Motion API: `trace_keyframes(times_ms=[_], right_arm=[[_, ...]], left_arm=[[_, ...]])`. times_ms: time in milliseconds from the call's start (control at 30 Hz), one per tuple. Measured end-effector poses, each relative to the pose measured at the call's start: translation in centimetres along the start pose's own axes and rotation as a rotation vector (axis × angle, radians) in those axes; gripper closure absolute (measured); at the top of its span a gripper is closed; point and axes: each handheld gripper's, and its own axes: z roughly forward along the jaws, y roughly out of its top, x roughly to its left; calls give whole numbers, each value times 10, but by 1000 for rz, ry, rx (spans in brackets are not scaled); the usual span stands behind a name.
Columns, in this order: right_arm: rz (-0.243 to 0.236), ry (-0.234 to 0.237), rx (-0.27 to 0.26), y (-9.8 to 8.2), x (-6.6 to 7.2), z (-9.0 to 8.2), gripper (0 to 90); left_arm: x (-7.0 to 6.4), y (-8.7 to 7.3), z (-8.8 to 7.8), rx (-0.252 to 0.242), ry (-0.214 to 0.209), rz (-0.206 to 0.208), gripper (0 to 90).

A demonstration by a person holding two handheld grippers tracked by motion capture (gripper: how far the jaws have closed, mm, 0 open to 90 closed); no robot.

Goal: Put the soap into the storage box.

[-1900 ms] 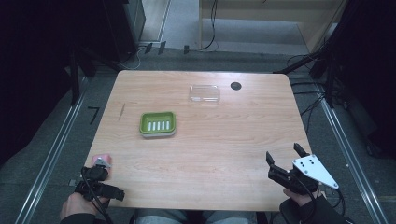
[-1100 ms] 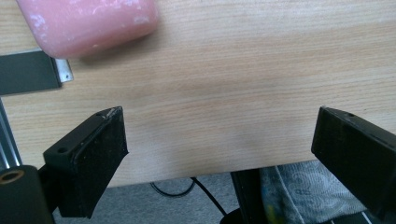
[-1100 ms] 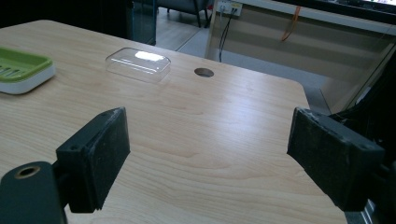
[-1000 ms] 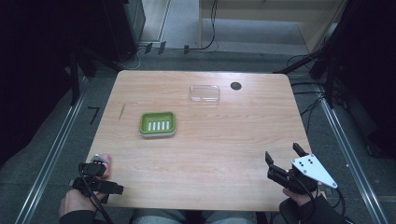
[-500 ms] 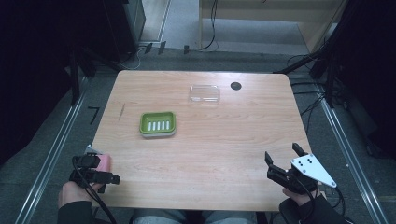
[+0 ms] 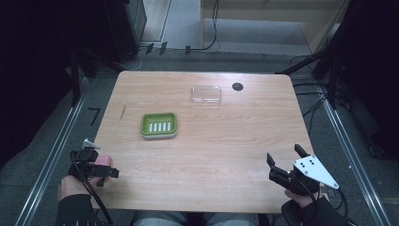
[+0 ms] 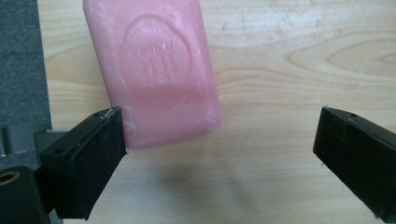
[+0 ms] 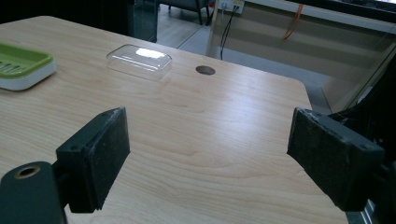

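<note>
While both tools gape released, the left tool (image 7: pixel 219 140) hangs over pink soap (image 7: pixel 152 70) at the counter's (image 6: pixel 207 155) near-left edge.

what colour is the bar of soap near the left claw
Pink, with a stamped oval mark on top. The bar of soap shows best in the left gripper view.

Soap dish (image 6: pixel 159 125) sits left of table (image 6: pixel 226 155) centre; clear lid (image 6: pixel 206 94) behind and right of it, beside the hole (image 6: pixel 237 86); soap bar (image 7: pixel 152 70) at near-left edge; right gripper (image 6: pixel 286 162) near-right.
</note>
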Motion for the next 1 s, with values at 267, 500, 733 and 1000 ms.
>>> trace_keyframes(times_ms=[267, 500, 733, 1000], right_arm=[[-1, 2, 0, 0, 0, 0, 137], [-2, 3, 2, 0, 0, 0, 137], [-1, 6, 6, 0, 0, 0, 137], [-2, 7, 6, 0, 0, 0, 137]], left_arm=[[1, 10, -1, -4, 8, 0, 29], [5, 18, -2, -14, 23, -8, 21], [9, 26, 0, -17, 27, -17, 6], [12, 33, 10, 10, 29, -25, 0]])
